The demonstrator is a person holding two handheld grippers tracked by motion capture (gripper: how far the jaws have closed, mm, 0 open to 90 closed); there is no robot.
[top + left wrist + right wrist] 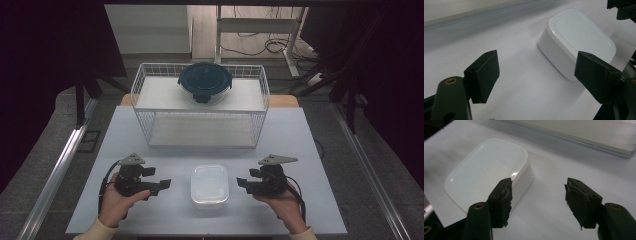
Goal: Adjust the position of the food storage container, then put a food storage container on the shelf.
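Note:
A white rectangular box with rounded corners and a lid (209,185) sits on the pale table near its front edge, between my two grippers. My left gripper (165,184) is held just left of it, jaws pointing toward it and open, with nothing between them. In the left gripper view the box (579,40) lies ahead and to the right of the open left gripper (536,72). My right gripper (240,184) is just right of the box, also open and holding nothing. In the right gripper view the box (489,172) lies ahead-left of the right gripper (537,195).
A white wire basket (140,80) with two shelves stands at the back of the table (290,140). A round container with a dark teal lid (205,82) rests on its upper shelf. Dark floor, cables and a table leg lie beyond.

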